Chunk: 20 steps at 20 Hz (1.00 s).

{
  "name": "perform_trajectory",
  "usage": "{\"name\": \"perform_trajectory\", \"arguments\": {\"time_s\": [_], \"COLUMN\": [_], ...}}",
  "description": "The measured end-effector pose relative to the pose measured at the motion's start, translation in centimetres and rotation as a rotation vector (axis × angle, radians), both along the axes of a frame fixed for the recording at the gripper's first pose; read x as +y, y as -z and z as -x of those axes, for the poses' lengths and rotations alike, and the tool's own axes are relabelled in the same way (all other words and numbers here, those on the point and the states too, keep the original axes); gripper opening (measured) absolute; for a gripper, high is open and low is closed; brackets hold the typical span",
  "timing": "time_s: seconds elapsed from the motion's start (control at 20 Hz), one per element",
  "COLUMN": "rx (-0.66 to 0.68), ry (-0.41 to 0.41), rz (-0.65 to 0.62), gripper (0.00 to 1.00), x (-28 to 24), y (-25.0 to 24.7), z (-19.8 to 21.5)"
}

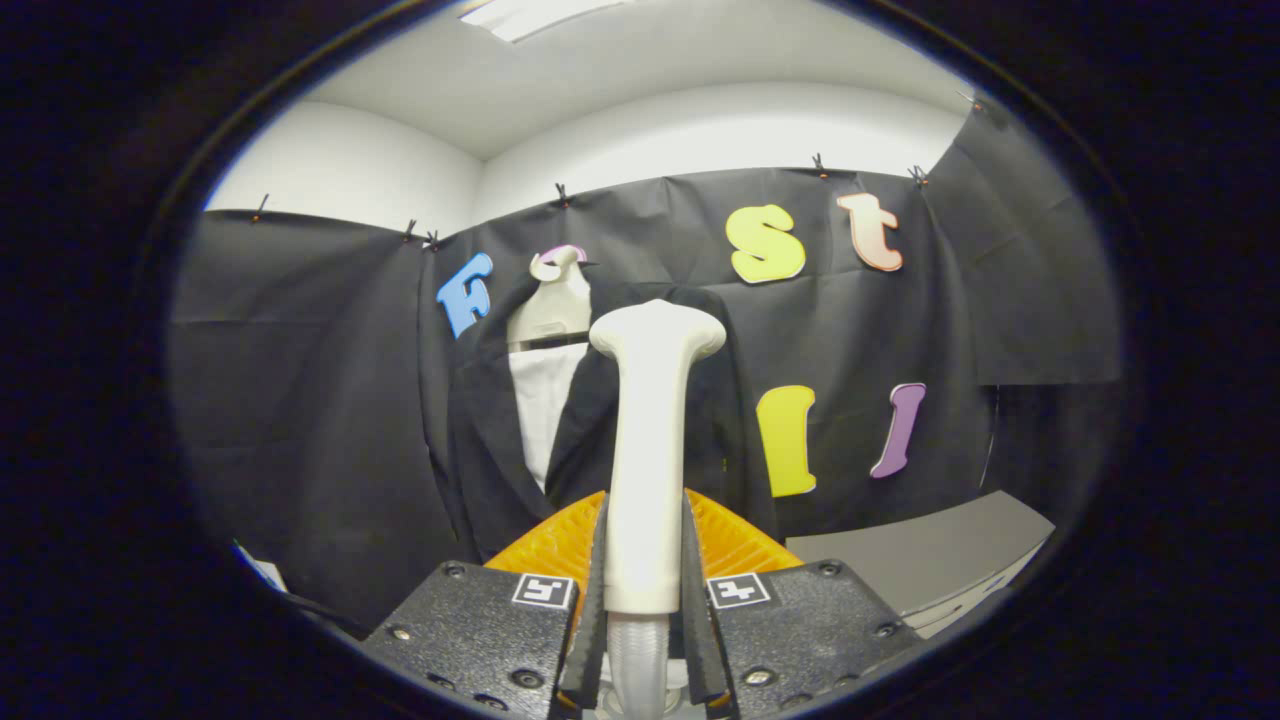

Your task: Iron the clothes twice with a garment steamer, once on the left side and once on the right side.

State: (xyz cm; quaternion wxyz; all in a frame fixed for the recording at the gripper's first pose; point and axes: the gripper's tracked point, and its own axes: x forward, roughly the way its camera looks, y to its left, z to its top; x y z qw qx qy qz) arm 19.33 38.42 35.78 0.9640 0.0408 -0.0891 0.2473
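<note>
We have the garment steamer (648, 440) clamped upright in the gripper (645, 600), both fingers pressed against the sides of its pale handle, its broad head rising above the fingertips and the ribbed hose leaving below them. Beyond the head hangs the dark jacket (600, 430), open over a white shirt front (545, 405), on a pale hanger (552, 300) against the black booth wall; a grey table (930, 555) sits off to the right, lower down. The steamer head appears to be apart from the cloth, roughly in front of the lapel on the jacket's right-hand half as we look at it, so we judge that a pass is being lined up or is only beginning. To do this well, we should bring the head close to the fabric near the shoulder, keep it upright and facing the cloth, and draw it straight down one side at an even pace. We should hold the pinch firm so the handle does not twist, and watch that the hose does not snag.
</note>
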Motion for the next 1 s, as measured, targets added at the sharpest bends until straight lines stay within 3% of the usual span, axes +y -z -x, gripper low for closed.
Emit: {"name": "perform_trajectory", "arguments": {"time_s": [0.25,1.0], "rx": [0.012,0.136], "ry": [0.0,0.022], "rz": [0.036,0.121], "gripper": [0.36,0.36], "x": [2.0,1.1], "y": [1.3,8.6], "z": [-0.4,-1.3]}}
